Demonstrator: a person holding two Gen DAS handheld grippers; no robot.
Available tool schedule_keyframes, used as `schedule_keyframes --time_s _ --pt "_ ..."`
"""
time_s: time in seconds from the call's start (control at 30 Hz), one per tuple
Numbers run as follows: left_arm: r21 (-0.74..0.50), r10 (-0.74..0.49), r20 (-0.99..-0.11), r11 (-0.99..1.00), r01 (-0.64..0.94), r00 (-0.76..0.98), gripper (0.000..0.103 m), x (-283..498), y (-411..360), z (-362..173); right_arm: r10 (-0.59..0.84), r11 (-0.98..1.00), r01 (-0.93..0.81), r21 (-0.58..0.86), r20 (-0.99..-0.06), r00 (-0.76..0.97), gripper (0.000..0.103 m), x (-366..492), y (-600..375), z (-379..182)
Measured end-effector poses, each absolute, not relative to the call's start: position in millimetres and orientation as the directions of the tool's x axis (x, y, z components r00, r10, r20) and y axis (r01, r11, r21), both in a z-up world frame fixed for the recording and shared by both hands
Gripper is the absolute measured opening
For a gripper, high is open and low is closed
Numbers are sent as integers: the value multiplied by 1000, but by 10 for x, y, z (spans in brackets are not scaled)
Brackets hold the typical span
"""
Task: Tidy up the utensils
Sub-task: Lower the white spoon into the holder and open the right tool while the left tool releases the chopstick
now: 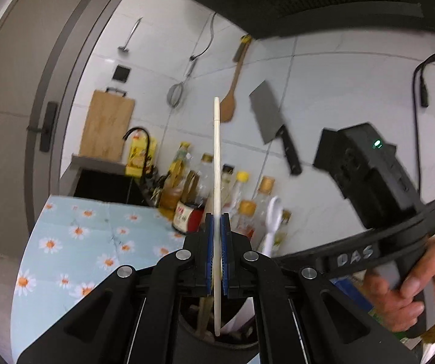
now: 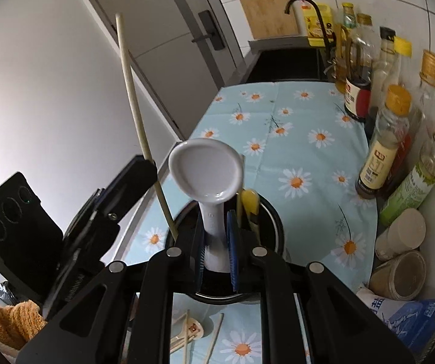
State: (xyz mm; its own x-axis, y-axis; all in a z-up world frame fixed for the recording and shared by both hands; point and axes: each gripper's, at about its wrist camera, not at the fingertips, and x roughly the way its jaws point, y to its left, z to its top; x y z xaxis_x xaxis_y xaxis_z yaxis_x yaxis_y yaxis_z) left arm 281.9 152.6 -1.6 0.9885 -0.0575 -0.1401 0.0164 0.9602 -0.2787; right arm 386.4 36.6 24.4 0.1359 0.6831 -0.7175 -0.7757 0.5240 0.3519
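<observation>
My left gripper (image 1: pixel 217 221) is shut on a pale chopstick (image 1: pixel 216 151) that stands upright. Its lower end reaches down into a black round holder (image 1: pixel 232 344). In the right wrist view my right gripper (image 2: pixel 216 218) is shut on the handle of a white ceramic spoon (image 2: pixel 205 170), bowl up, above the holder (image 2: pixel 278 227). The chopstick (image 2: pixel 138 115) slants in from the left, held by the left gripper (image 2: pixel 152 165), with its tip inside the rim. A yellow-handled utensil (image 2: pixel 249 200) stands in the holder. The white spoon (image 1: pixel 273 212) also shows in the left wrist view.
Loose chopsticks (image 2: pixel 184 333) lie on the daisy-print cloth (image 2: pixel 293 127) near the front. Several bottles (image 2: pixel 390 139), jars (image 2: pixel 399 236) and a blue bag (image 2: pixel 414 318) line the wall side. A black sink (image 2: pixel 287 63) lies beyond. A cleaver (image 1: pixel 273 121) hangs on the tiles.
</observation>
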Motion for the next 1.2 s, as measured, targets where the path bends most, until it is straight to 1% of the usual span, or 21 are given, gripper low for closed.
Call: schedule_keyframes --time_s 0.1,0.3,0.47,0.57,0.6,0.67,0.9,0.93,0.97,1.0,1.17,1.2 --pt "-263 -44 -144 965 5 989 3 2808 1513 -130 649 551 -769 326 -746 149 15 3840 383 172" --pt "-233 -50 -157 972 12 986 4 2785 1427 -212 625 554 -776 302 -767 147 15 3808 452 99" --pt "-238 -45 -207 971 -5 977 4 2774 1423 -282 593 573 -765 294 -793 140 16 3818 498 33" --pt "-243 -48 -236 970 -11 971 4 2762 1435 -293 594 583 -753 305 -792 138 32 3837 475 42" --pt "-247 -50 -243 969 -12 969 5 2754 1443 -286 593 585 -752 304 -793 141 35 3838 469 46" --pt "-252 -47 -253 968 -19 966 5 2745 1451 -278 596 583 -752 307 -791 139 38 3835 459 51" --pt "-269 -50 -261 963 -23 964 5 2670 1449 -228 599 589 -753 294 -784 163 38 3821 375 94" --pt "-269 -53 -257 963 -19 965 7 2643 1438 -212 602 589 -752 297 -782 163 38 3824 356 121" --pt "-270 -55 -256 963 -16 965 16 2624 1430 -198 604 588 -753 296 -780 165 38 3823 350 137" --pt "-269 -54 -255 963 -17 965 20 2610 1422 -187 606 586 -755 295 -778 167 38 3812 341 156" --pt "-278 -67 -250 961 -5 966 20 2486 1410 -89 625 581 -757 299 -760 179 38 3730 272 262" --pt "-282 -79 -257 959 3 963 20 2472 1409 -78 619 589 -758 282 -760 198 38 3700 252 283"
